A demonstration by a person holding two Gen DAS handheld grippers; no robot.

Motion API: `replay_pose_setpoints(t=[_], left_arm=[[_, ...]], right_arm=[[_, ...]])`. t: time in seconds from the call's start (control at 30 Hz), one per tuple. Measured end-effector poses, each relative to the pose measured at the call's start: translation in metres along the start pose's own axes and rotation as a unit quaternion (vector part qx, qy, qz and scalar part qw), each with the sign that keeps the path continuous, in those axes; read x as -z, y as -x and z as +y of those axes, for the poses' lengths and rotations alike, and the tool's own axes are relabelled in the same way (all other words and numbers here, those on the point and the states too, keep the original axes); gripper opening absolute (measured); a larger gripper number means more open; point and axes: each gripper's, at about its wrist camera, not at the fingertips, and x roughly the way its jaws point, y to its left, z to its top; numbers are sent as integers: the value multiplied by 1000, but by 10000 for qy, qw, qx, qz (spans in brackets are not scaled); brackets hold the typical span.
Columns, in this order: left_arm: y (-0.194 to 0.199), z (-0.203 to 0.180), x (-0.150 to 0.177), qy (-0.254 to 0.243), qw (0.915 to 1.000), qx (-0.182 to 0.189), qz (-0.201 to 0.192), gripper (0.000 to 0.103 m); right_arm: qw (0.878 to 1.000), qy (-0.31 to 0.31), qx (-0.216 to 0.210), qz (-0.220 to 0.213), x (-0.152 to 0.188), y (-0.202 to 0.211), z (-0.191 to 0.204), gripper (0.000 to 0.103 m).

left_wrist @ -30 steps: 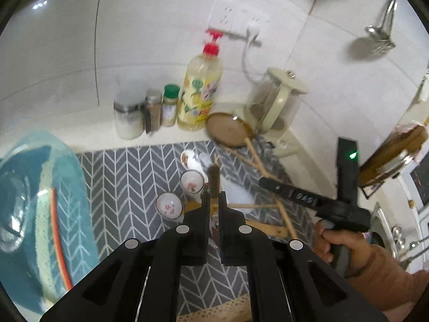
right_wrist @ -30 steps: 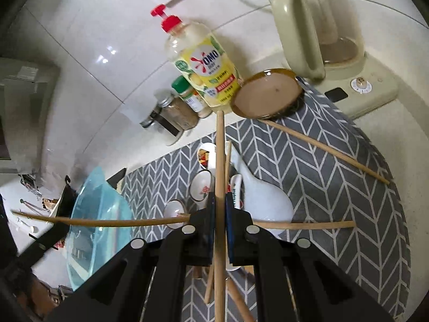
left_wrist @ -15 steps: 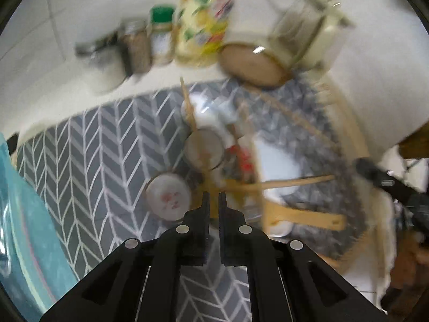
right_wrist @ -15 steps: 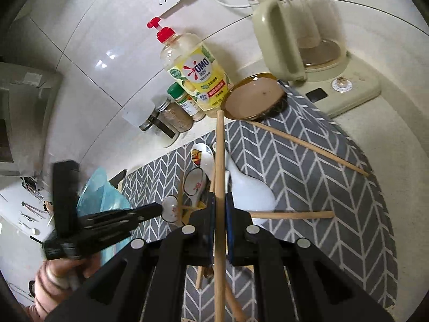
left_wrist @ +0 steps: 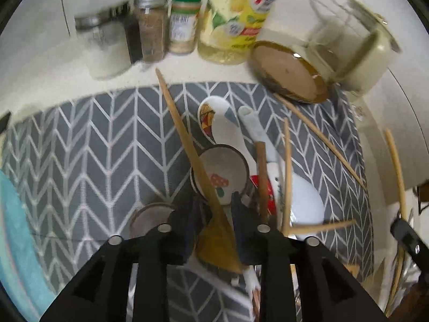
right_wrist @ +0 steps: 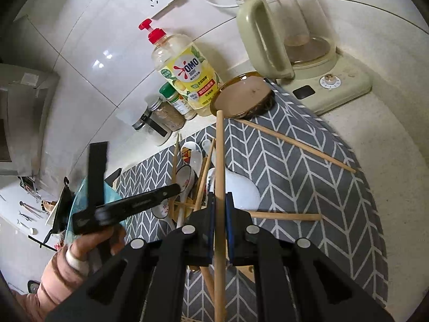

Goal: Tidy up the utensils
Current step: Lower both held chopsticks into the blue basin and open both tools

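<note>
One readable label, "OMO", marks the yellow detergent bottle (right_wrist: 187, 77) behind the mat (right_wrist: 308, 171).

Left wrist view: motion blur softens the whole frame. The detergent bottle (left_wrist: 238, 13) is cut off by the top edge; its label text is unreadable. The left gripper (left_wrist: 214, 214) hides the wide end of the wooden spatula (left_wrist: 198, 161) and part of a small cup (left_wrist: 150, 214). The blue basin (left_wrist: 13, 241) is cut by the left edge. Right wrist view: the right gripper (right_wrist: 219, 206) covers the chopstick (right_wrist: 219, 161) midway; its lower end leaves the frame. Small objects at far left cannot be identified.
</note>
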Motion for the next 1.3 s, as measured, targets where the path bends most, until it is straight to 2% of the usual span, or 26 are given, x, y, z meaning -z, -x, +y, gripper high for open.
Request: replay_pose_setpoints(t=[0.07, 0.13, 0.27, 0.43, 0.57, 0.67, 0.8, 0.9, 0.97, 1.13, 1.3], left_arm=[[5, 6, 1, 219, 9997, 64, 5, 7], [20, 9, 5, 310, 9994, 162, -71, 7], [68, 9, 18, 242, 9978, 361, -503, 7], [144, 19, 37, 220, 9912, 521, -1195, 7], [209, 53, 56, 339, 9840, 328, -1716, 7], [239, 94, 76, 454, 9812, -181, -1865, 7], [246, 159, 106, 806, 9808, -731, -1618, 7], [240, 196, 120, 995, 9815, -883, -1379, 7], [238, 213, 125, 1042, 9827, -867, -1262, 7], [219, 243, 134, 1157, 9852, -783, -996, 7], [203, 245, 136, 1140, 9872, -702, -868, 8]], right_arm=[[10000, -11, 11, -7, 0, 2, -1, 8], [10000, -4, 9, -37, -1, 4, 0, 8], [9999, 101, -95, -54, -4, 3, 17, 8], [9976, 349, -589, 80, -5, -7, 72, 8], [9910, 559, -1186, 268, -1, -22, 137, 8], [9840, 821, -1523, 434, 5, -41, 194, 8], [9778, 945, -1706, 766, 23, -81, 259, 8], [9782, 791, -1598, 1065, 36, -118, 285, 8], [9792, 575, -1473, 1273, 44, -143, 295, 8], [9827, 511, -959, 1497, 65, -179, 310, 8], [9813, 681, -335, 1771, 82, -206, 325, 8]])
